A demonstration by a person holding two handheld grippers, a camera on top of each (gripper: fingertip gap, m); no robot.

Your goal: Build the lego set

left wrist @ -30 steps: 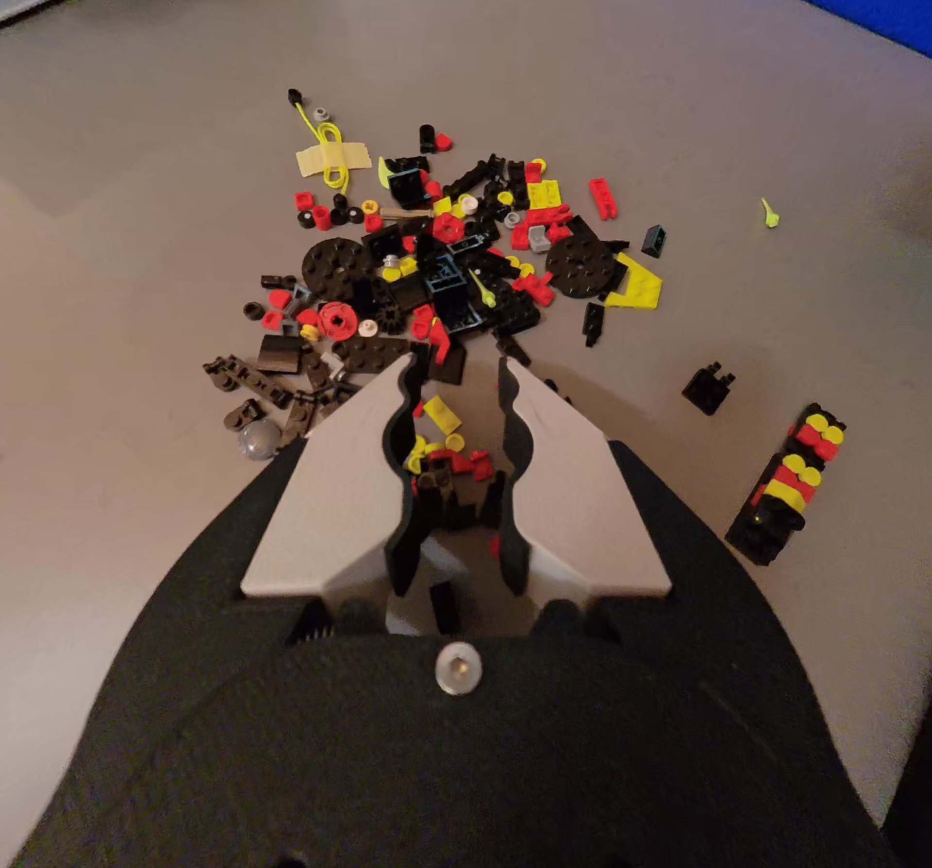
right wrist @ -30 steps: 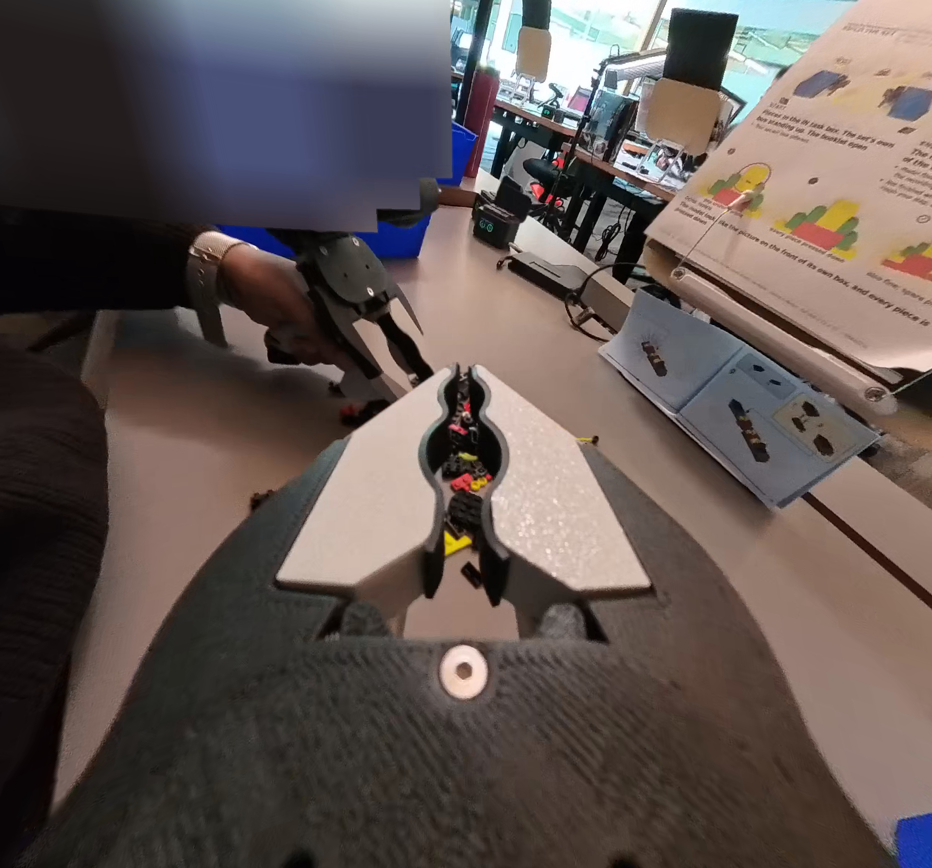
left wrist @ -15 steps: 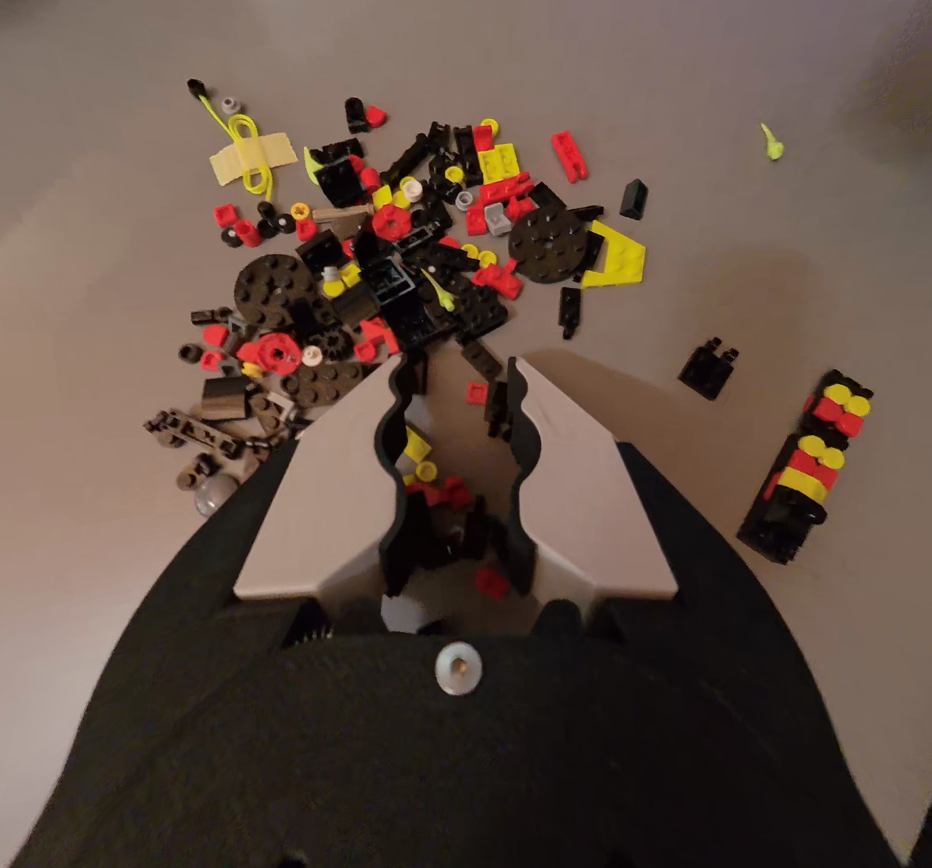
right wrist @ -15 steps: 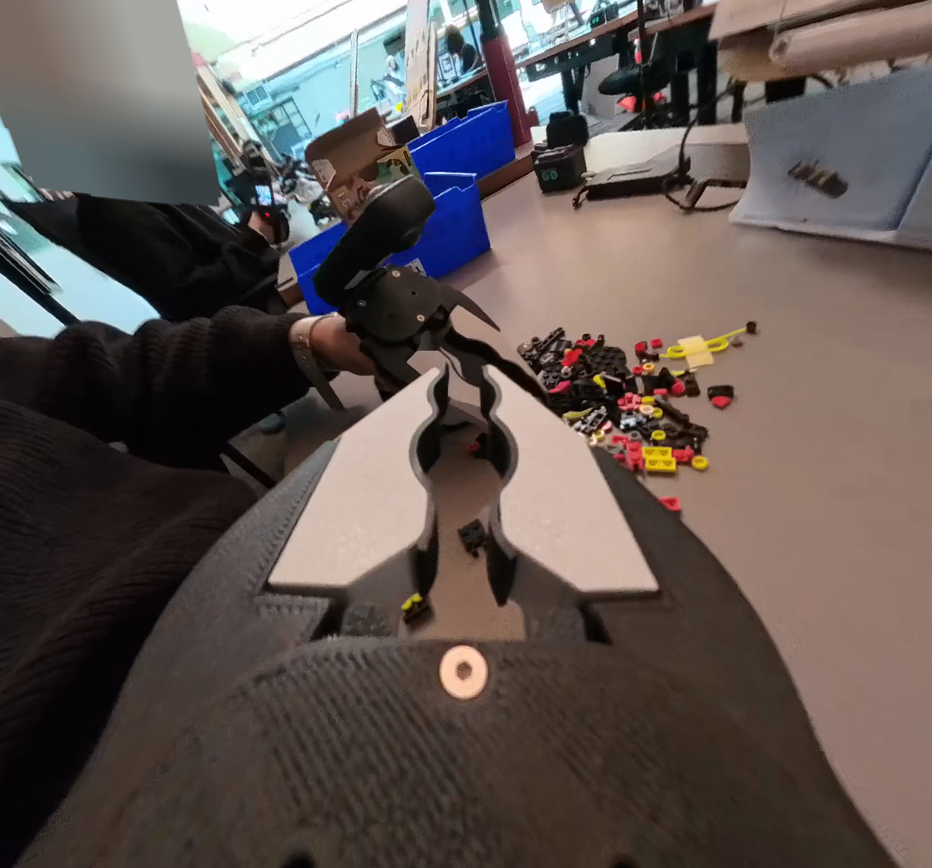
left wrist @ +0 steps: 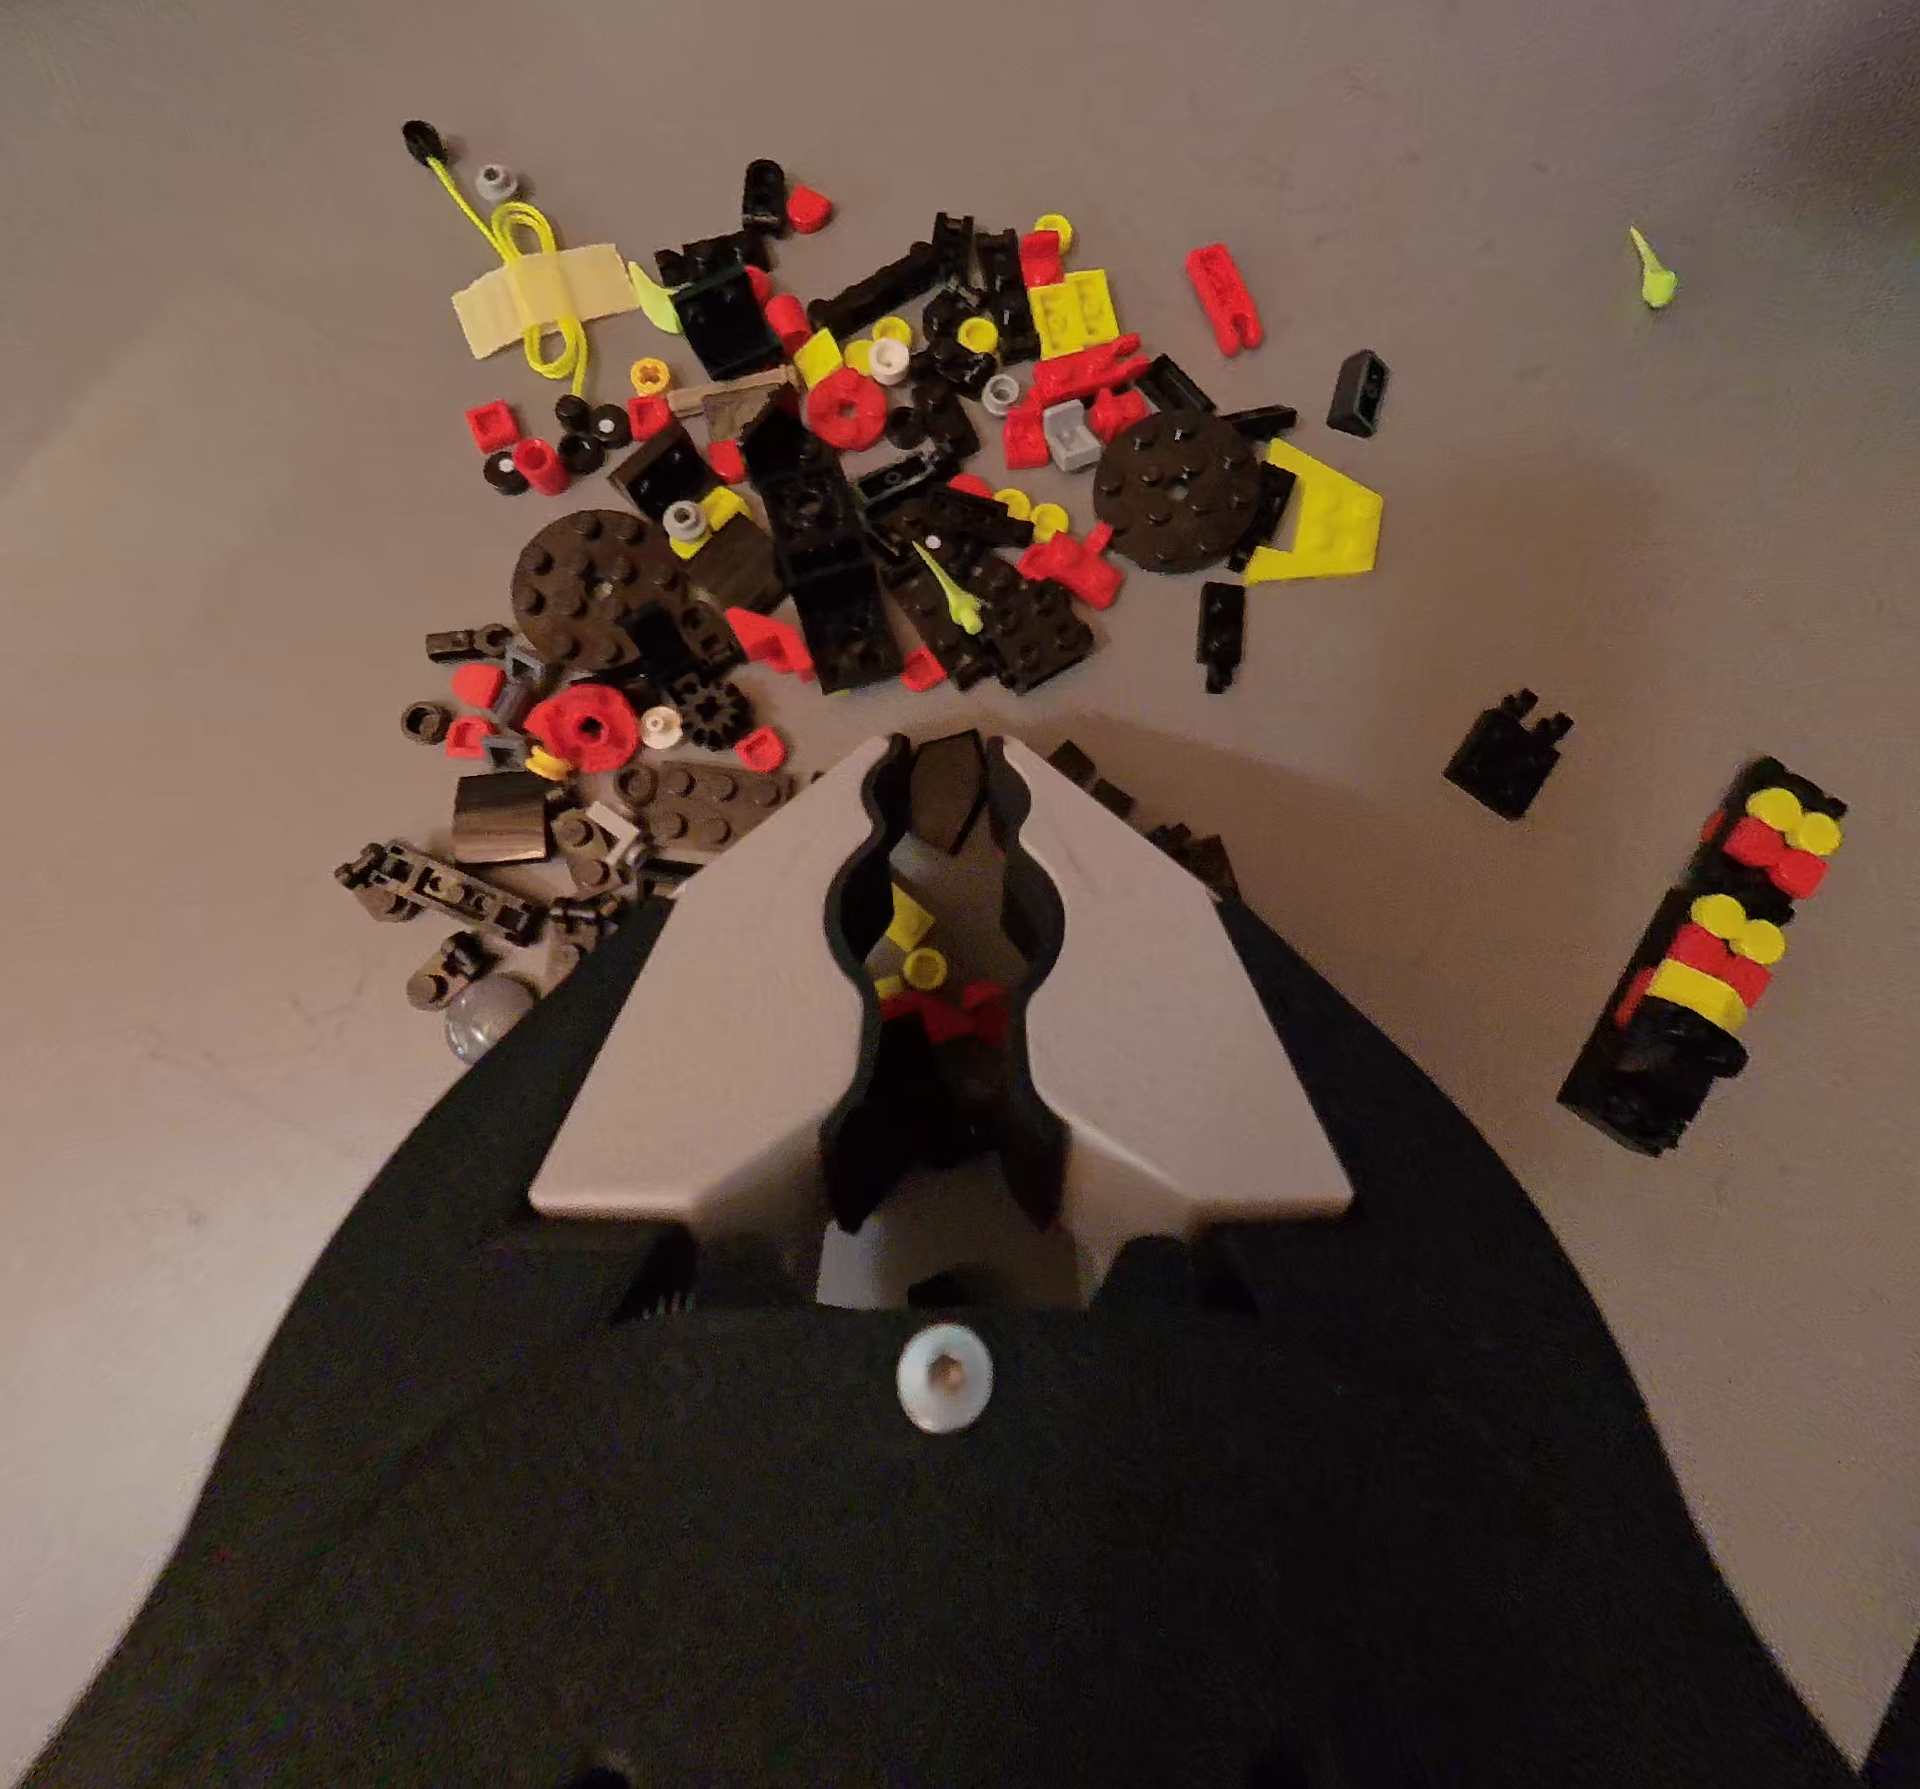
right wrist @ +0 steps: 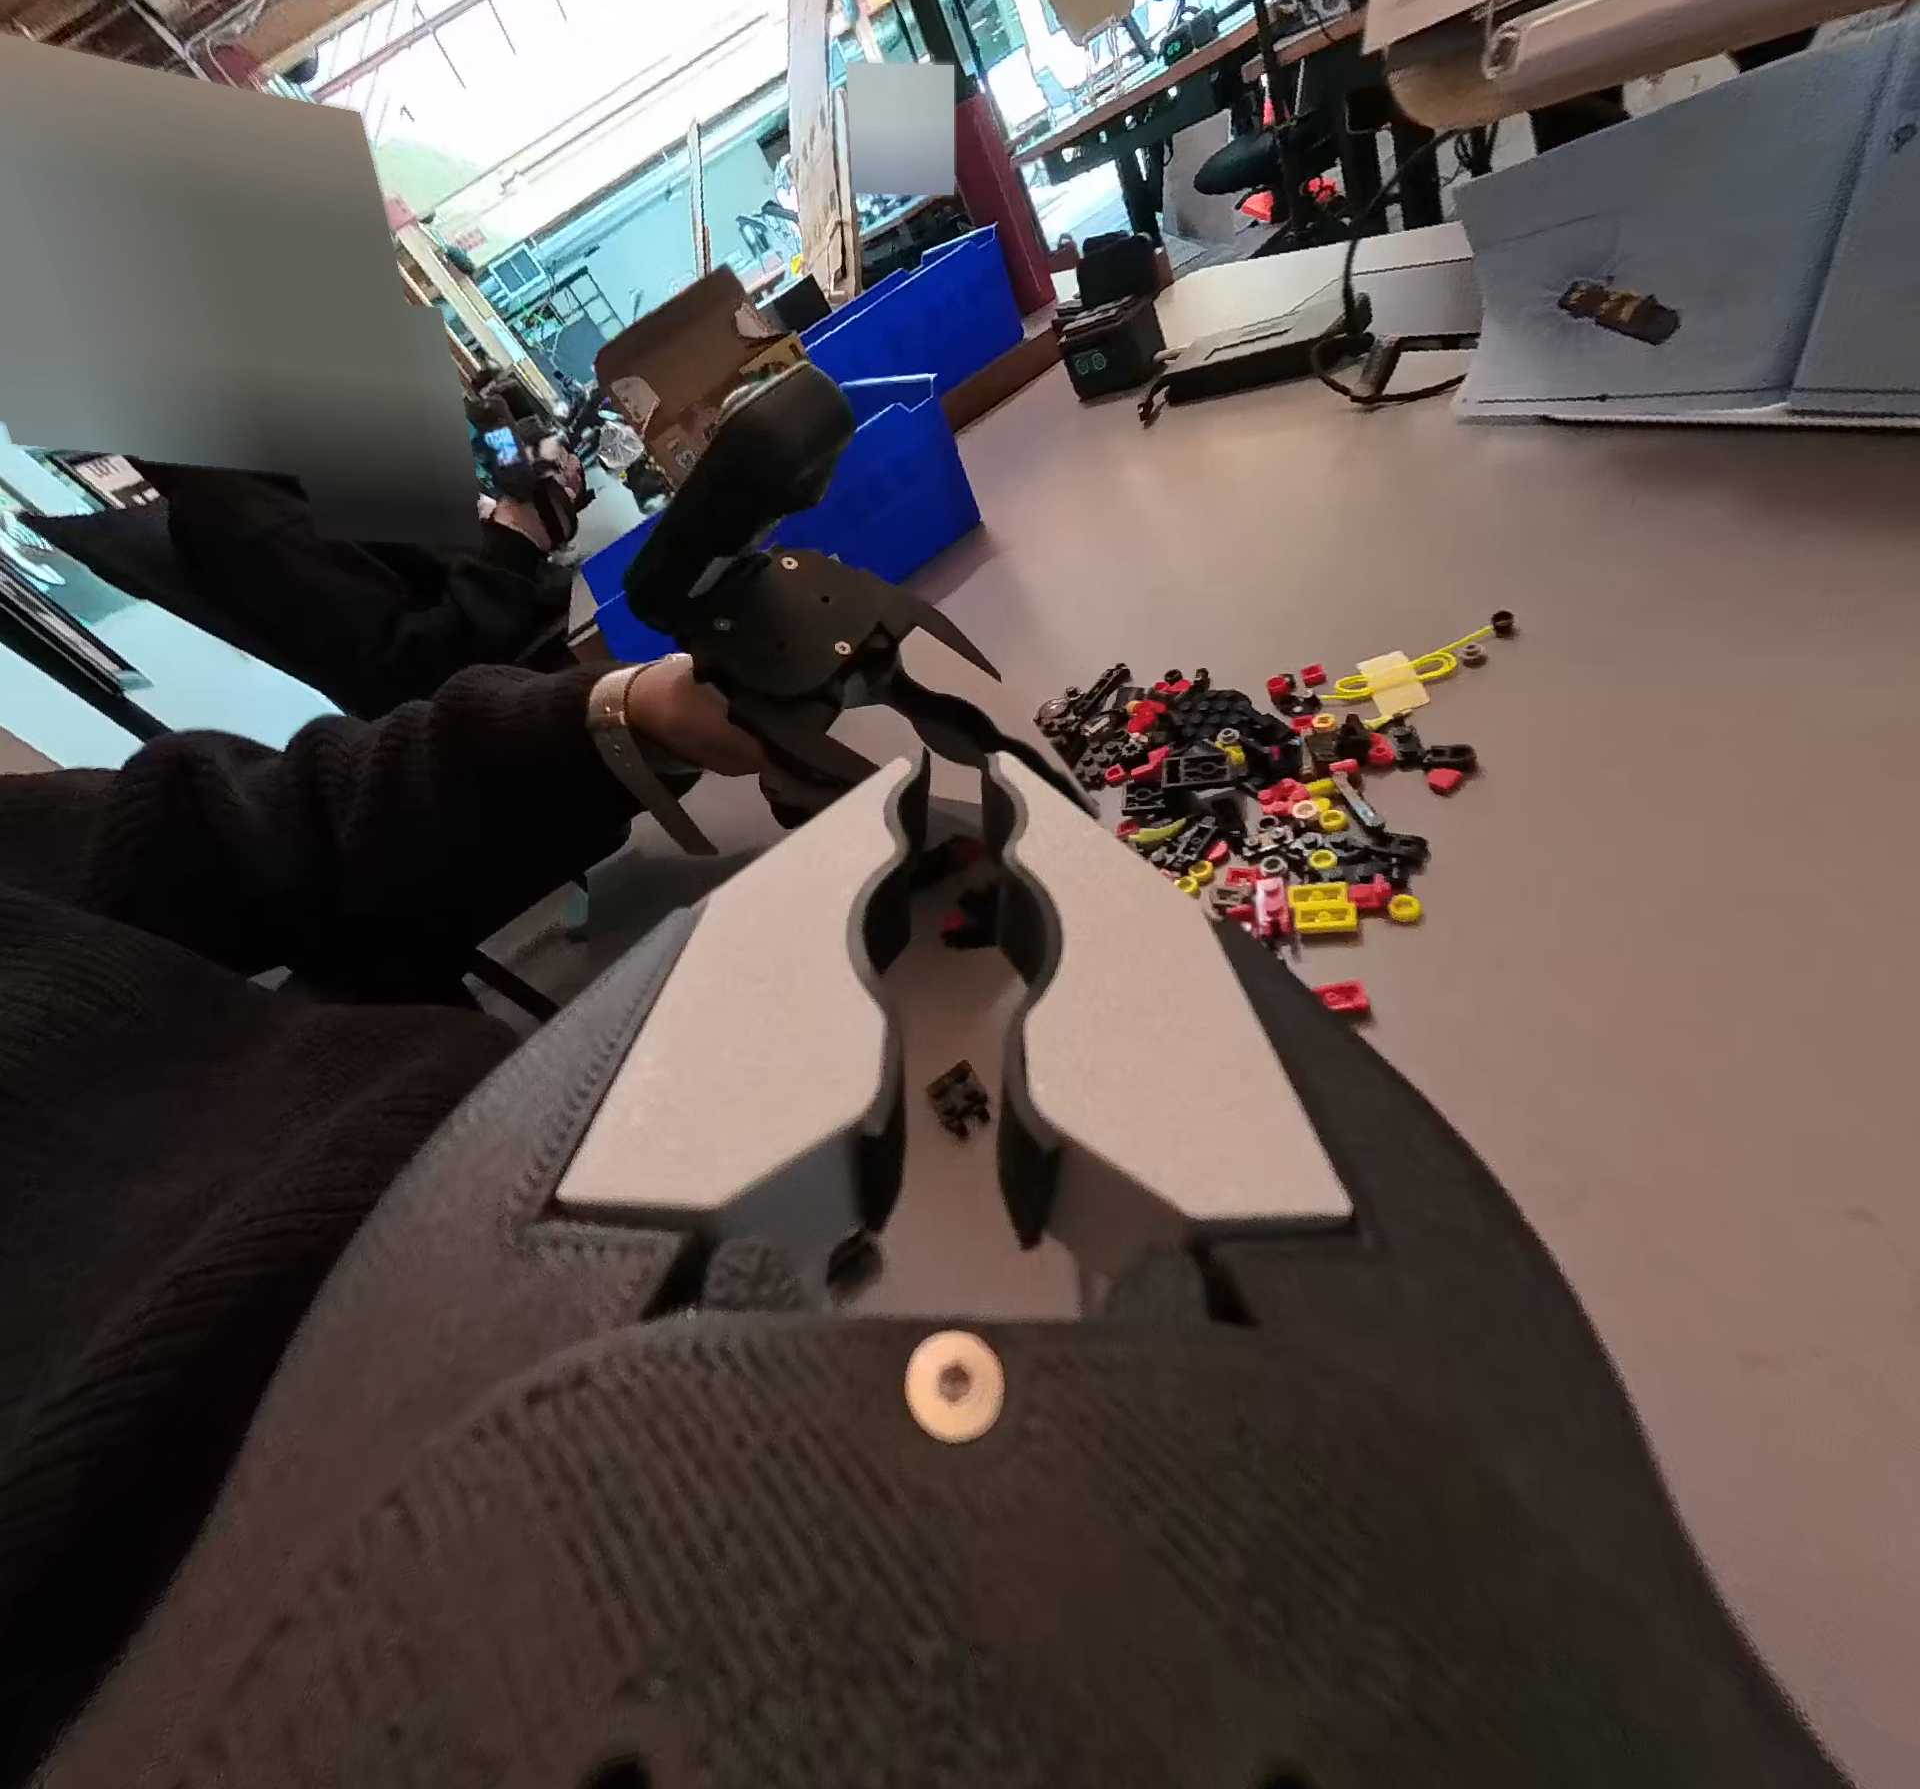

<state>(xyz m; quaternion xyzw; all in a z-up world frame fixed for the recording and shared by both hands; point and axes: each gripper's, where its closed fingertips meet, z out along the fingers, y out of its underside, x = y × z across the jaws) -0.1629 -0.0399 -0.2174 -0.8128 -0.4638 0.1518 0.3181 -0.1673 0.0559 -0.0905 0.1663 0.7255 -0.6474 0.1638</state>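
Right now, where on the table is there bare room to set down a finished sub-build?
Bare table lies between the loose brick pile and the striped sub-assembly, apart from one small black clip piece. The far strip beyond the pile is also free. Left of the left hand-held gripper is crowded.

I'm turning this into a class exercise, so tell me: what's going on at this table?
A person is building a toy brick set with tongs in each hand. The left tongs are shut on a small black piece at the near edge of the loose brick pile. The right tongs are open and hold nothing. A half-built black, red and yellow model lies apart to the right.
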